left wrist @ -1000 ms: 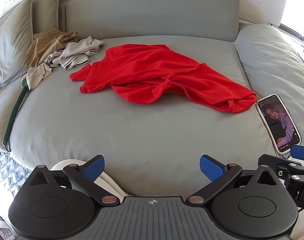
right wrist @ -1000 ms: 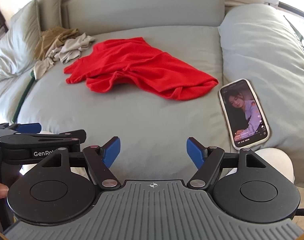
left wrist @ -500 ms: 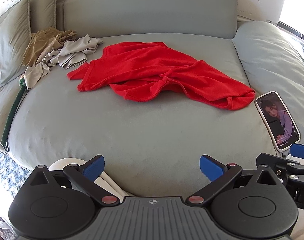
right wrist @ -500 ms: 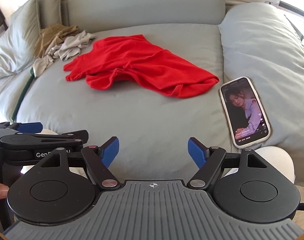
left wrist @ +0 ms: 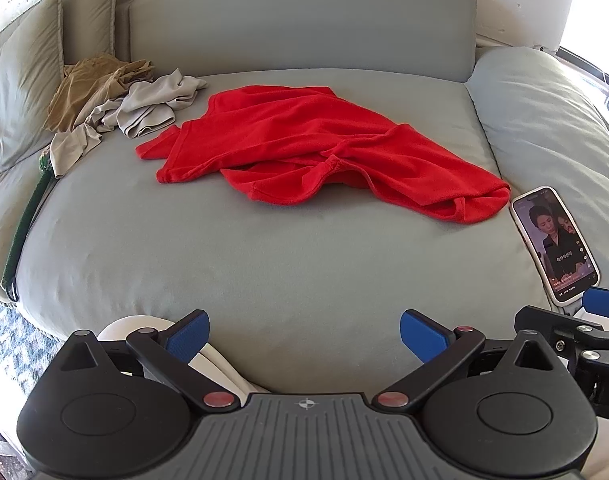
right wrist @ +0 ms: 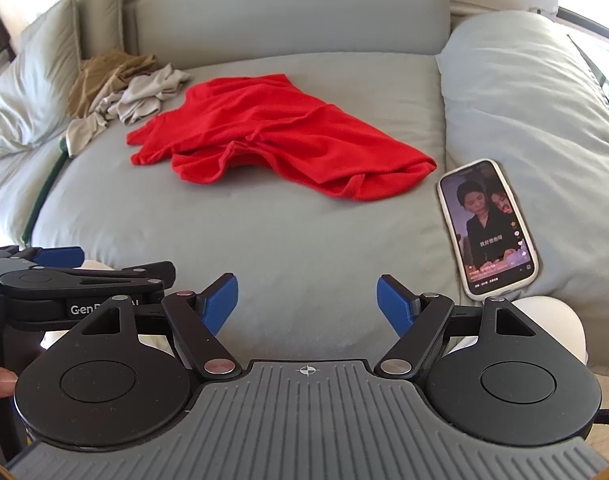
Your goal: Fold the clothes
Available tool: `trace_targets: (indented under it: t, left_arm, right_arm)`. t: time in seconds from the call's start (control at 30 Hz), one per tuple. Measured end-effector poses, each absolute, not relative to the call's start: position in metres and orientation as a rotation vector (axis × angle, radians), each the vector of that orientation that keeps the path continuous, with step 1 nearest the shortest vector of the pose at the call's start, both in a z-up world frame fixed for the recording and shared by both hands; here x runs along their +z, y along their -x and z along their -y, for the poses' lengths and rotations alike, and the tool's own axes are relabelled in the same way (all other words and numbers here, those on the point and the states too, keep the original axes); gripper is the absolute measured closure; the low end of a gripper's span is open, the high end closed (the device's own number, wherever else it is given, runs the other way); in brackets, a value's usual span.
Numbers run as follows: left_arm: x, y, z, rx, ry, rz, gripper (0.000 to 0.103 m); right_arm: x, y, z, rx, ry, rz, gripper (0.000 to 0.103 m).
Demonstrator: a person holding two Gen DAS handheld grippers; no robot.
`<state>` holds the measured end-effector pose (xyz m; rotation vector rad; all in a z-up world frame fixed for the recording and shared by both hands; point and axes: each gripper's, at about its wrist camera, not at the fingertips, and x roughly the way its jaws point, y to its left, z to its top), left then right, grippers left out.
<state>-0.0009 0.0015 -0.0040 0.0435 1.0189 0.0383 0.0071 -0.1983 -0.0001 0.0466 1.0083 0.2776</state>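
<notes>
Side-by-side low views, probably sharing sofa (left wrist: pixel 264 280).

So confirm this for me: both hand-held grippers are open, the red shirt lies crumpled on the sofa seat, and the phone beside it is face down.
Not quite. The phone lies face up with its screen lit, as the right wrist view shows. The rest holds: the left hand-held gripper and the right hand-held gripper are open, and the red shirt lies crumpled on the sofa seat.
</notes>
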Motion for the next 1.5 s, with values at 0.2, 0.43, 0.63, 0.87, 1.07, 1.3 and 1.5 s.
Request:
trace_targets:
  t: [0.2, 0.43, 0.63, 0.87, 1.07, 1.3, 1.5]
  left_arm:
    - [-0.004, 0.001, -0.004, 0.037, -0.04, -1.023, 0.001]
    - [-0.003, 0.001, -0.004, 0.036, -0.039, -1.021, 0.001]
    - [-0.003, 0.001, -0.005, 0.036, -0.036, -1.022, 0.001]
    - [-0.004, 0.0, -0.005, 0.032, -0.035, -1.025, 0.001]
    - [-0.004, 0.0, -0.005, 0.032, -0.034, -1.027, 0.001]
    - [-0.01, -0.004, -0.01, 0.055, -0.02, -1.045, 0.001]
    - [-0.015, -0.009, -0.01, 0.082, -0.051, -1.058, 0.001]
  right_arm:
    - [-0.001, -0.007, 0.199, 0.278, -0.047, -1.009, 0.024]
    - [0.0, -0.006, 0.199, 0.276, -0.047, -1.005, 0.023]
    - [-0.001, -0.006, 0.199, 0.274, -0.046, -1.004, 0.022]
    - [0.0, -0.007, 0.199, 0.272, -0.045, -1.006, 0.021]
    - [-0.001, -0.009, 0.199, 0.272, -0.044, -1.01, 0.021]
    - [-0.005, -0.012, 0.202, 0.267, -0.055, -1.025, 0.02]
    - [-0.012, -0.021, 0.205, 0.253, -0.068, -1.039, 0.02]
